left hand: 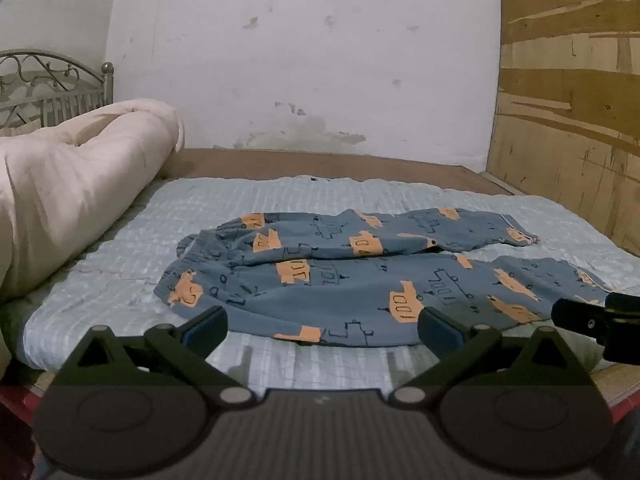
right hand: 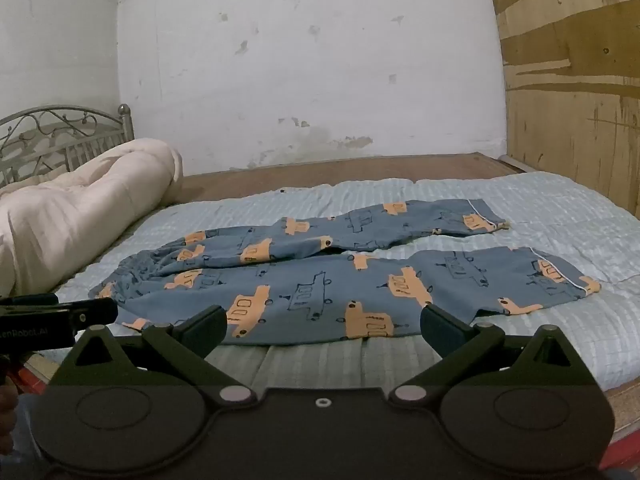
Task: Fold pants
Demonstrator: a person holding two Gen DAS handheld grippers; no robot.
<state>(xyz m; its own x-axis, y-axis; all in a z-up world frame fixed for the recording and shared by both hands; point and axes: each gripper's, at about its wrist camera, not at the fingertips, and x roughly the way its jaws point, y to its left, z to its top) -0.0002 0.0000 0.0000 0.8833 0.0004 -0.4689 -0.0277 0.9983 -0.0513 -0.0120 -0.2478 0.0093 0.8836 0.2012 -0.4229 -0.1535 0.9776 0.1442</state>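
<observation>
Item: pants (left hand: 340,276), blue with orange bus print, lying spread on the pale blue quilt (left hand: 120,248) of the bed, waistband toward the rolled cream duvet (left hand: 72,192), both legs running to the right and slightly parted, the far leg rumpled near the seat and lying partly on the near one

Left tool (left hand: 322,326): fingers spread wide, holding nothing, poised just short of the near edge of the pants, closer to the waistband end

Right tool (right hand: 322,326): fingers likewise spread, holding nothing, facing the near leg around its middle (its tip shows at the right edge of the left wrist view, beside the near cuff)

Step in hand, as you might judge it: the first fold, not yet begun; nothing is gripped

Handling notes for you:
- Take the near leg at two well-separated points, waistband corner with the left tool, cuff (right hand: 576,280) with the right, so the cloth hangs taut between them
- Pinch both layers of the near leg, not only the top one, or the leg will open as you lift
- Carry it over onto the far leg, matching cuff to cuff and seam to seam
- Smooth the bunched seat area first if you can; a crease trapped there will likely thicken every later fold
- Thin soft cloth: it will probably sag and slide, so move both tools together and low over the quilt
</observation>
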